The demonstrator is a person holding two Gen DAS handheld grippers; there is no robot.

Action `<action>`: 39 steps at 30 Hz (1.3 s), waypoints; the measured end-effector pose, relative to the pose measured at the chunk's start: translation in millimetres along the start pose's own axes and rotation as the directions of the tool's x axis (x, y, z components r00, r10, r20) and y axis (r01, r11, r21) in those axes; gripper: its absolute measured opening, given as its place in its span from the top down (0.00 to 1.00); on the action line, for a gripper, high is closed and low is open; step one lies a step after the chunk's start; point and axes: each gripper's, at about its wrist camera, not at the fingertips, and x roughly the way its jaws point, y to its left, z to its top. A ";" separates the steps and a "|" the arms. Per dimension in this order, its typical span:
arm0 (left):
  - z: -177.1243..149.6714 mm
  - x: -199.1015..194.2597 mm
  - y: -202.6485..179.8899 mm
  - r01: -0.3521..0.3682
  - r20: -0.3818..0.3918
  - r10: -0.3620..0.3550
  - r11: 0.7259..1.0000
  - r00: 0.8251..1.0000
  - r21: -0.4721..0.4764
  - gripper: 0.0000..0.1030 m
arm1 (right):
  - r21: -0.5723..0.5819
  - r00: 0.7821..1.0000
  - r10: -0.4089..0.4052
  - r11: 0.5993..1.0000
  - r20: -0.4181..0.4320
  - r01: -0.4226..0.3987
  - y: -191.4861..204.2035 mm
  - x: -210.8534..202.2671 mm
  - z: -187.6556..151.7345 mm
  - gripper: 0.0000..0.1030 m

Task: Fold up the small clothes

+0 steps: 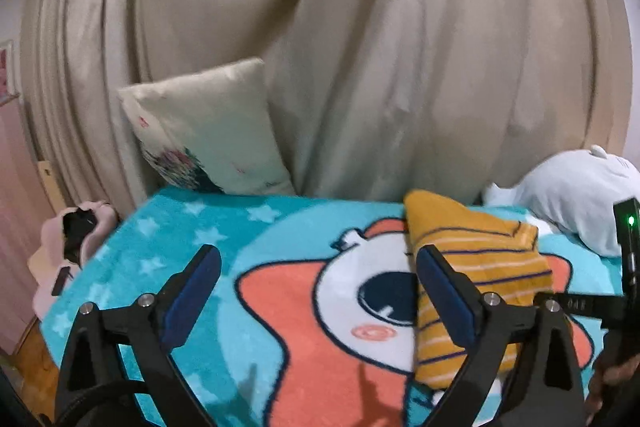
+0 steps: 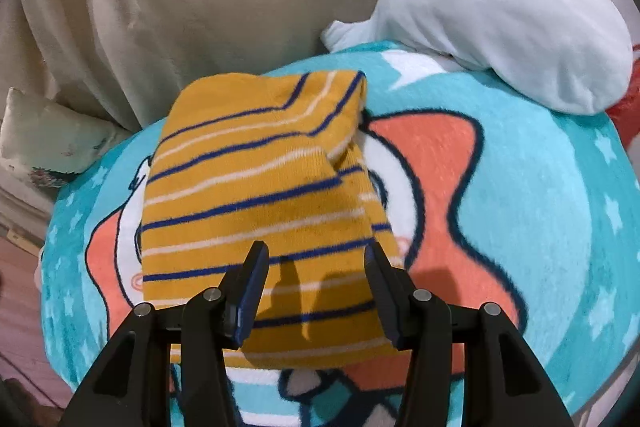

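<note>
Two wrist views show one folded garment on a bed. From my left wrist camera, the left gripper point(image 1: 318, 289) has its jaws released and spread wide, with nothing between them but the turquoise fleece blanket printed with an orange star cartoon point(image 1: 256, 311). The mustard-yellow knit garment with navy and white stripes point(image 1: 476, 267) lies on that blanket to the right, partly behind my right-hand finger; I cannot tell whether that finger brushes it. Behind the bed hangs a beige pleated curtain point(image 1: 360, 47), with a cream cushion point(image 1: 204, 127) leaning against it and a pale plush toy point(image 1: 576, 195) at the far right. The black body of my other tool point(image 1: 628, 247), with a green light, shows at the right edge.

From my right wrist camera, the right gripper point(image 2: 316, 291) hovers over the near end of the striped garment point(image 2: 256, 187). Its jaws stand about half open, straddling the cloth without clamping it; their shadows fall on the knit. The garment looks already folded into a narrow strip, one layer lapped over another, lying flat on the blanket point(image 2: 520, 207). The plush toy point(image 2: 500, 19) rests at the blanket's far right corner.

I judge that I am between folds: the left side has let go, and the strip wants one more fold, end to end. Next I would lower the right jaws onto the near edge, pinch both layers together, and carry them toward the far end, keeping the layers from slipping apart.
</note>
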 end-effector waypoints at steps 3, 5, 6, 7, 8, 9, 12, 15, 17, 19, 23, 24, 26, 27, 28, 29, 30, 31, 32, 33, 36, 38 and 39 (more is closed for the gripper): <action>5.3 1.2 1.0 -0.022 -0.061 0.022 1.000 0.998 0.005 0.05 | 0.004 1.000 -0.001 1.000 -0.013 0.001 1.7 -0.1 -3.7 0.48; 7.0 -0.2 -2.5 -0.029 -0.084 0.032 0.999 0.996 0.033 0.05 | -0.017 1.000 0.010 1.000 -0.019 -0.011 5.0 -2.4 -6.5 0.48; 8.1 -1.7 -4.5 -0.030 -0.089 0.034 0.999 0.995 0.044 0.05 | -0.033 1.000 0.016 0.999 -0.023 -0.017 7.2 -3.1 -9.0 0.48; 10.1 -4.2 -6.8 -0.035 -0.099 0.040 0.998 0.994 0.051 0.05 | -0.050 0.999 0.021 0.999 -0.029 -0.023 9.0 -3.4 -10.6 0.48; 9.4 -5.1 -9.5 -0.039 -0.114 0.045 0.998 0.992 0.052 0.05 | -0.064 0.999 0.020 0.998 -0.035 -0.023 10.9 -3.5 -12.6 0.48; 9.0 -7.4 -11.6 -0.039 -0.132 0.045 0.998 0.990 0.048 0.05 | -0.079 0.999 0.014 0.997 -0.047 -0.018 12.7 -3.8 -15.1 0.48; 5.2 -23.4 -13.6 -0.022 -0.166 0.016 0.999 0.986 -0.035 0.05 | -0.103 0.996 0.049 0.993 -0.078 -0.057 13.8 -8.0 -25.3 0.47; -9.1 -38.6 -14.1 -0.037 -0.187 0.012 0.991 0.982 -0.130 0.05 | -0.154 0.996 0.049 0.986 -0.080 -0.061 12.3 -12.6 -38.4 0.44; -21.8 -42.2 -18.2 -0.061 -0.225 0.026 0.986 0.974 -0.153 0.05 | -0.161 0.994 0.065 0.984 -0.088 -0.079 7.1 -13.3 -45.8 0.44; -28.4 -41.2 -22.6 -0.075 -0.257 0.035 0.987 0.966 -0.145 0.05 | -0.165 0.992 0.071 0.982 -0.102 -0.087 1.8 -13.1 -52.0 0.44; -37.5 -43.0 -31.4 -0.099 -0.282 0.054 0.984 0.958 -0.146 0.05 | -0.171 0.989 0.090 0.979 -0.119 -0.110 -9.5 -15.3 -58.4 0.44; -39.3 -42.2 -33.1 -0.095 -0.293 0.047 0.984 0.955 -0.150 0.05 | -0.168 0.989 0.091 0.980 -0.119 -0.110 -13.1 -15.7 -58.0 0.44; -44.7 -38.6 -36.3 -0.081 -0.322 0.025 0.983 0.947 -0.163 0.05 | -0.151 0.989 0.089 0.983 -0.118 -0.106 -21.4 -15.3 -55.8 0.44; -45.5 -36.8 -36.8 -0.077 -0.329 0.019 0.983 0.944 -0.164 0.05 | -0.142 0.989 0.090 0.984 -0.120 -0.107 -24.2 -14.7 -54.9 0.44; -47.5 -34.9 -37.8 -0.072 -0.338 0.012 0.984 0.941 -0.165 0.05 | -0.131 0.988 0.095 0.985 -0.123 -0.111 -27.5 -13.3 -53.5 0.44; -49.5 -33.0 -38.8 -0.068 -0.345 0.008 0.984 0.938 -0.162 0.05 | -0.123 0.987 0.100 0.986 -0.124 -0.115 -30.2 -12.3 -52.4 0.44; -50.6 -31.3 -39.6 -0.068 -0.349 0.009 0.985 0.937 -0.158 0.05 | -0.117 0.987 0.101 0.986 -0.121 -0.115 -32.9 -11.4 -50.3 0.44; -51.6 -29.4 -40.2 -0.068 -0.353 0.011 0.986 0.935 -0.150 0.05 | -0.115 0.988 0.104 0.986 -0.116 -0.117 -34.5 -10.7 -46.9 0.44; -51.9 -27.9 -40.4 -0.067 -0.355 0.011 0.987 0.935 -0.145 0.05 | -0.113 0.988 0.109 0.986 -0.111 -0.122 -35.2 -10.2 -43.2 0.44; -52.1 -26.3 -39.9 -0.066 -0.355 0.012 0.988 0.935 -0.141 0.05 | -0.110 0.988 0.115 0.986 -0.103 -0.127 -35.6 -9.8 -37.8 0.44; -52.5 -21.6 -35.3 -0.072 -0.358 0.017 0.988 0.934 -0.139 0.05 | -0.098 0.989 0.129 0.986 -0.069 -0.135 -34.3 -7.2 -13.5 0.44; -53.4 -17.1 -28.0 -0.079 -0.368 0.021 0.987 0.929 -0.143 0.05 | -0.099 0.990 0.135 0.985 -0.049 -0.139 -30.2 -1.6 6.5 0.44; -53.6 -15.3 -24.1 -0.081 -0.372 0.021 0.986 0.928 -0.147 0.05 | -0.102 0.990 0.133 0.985 -0.045 -0.136 -26.8 3.1 16.7 0.44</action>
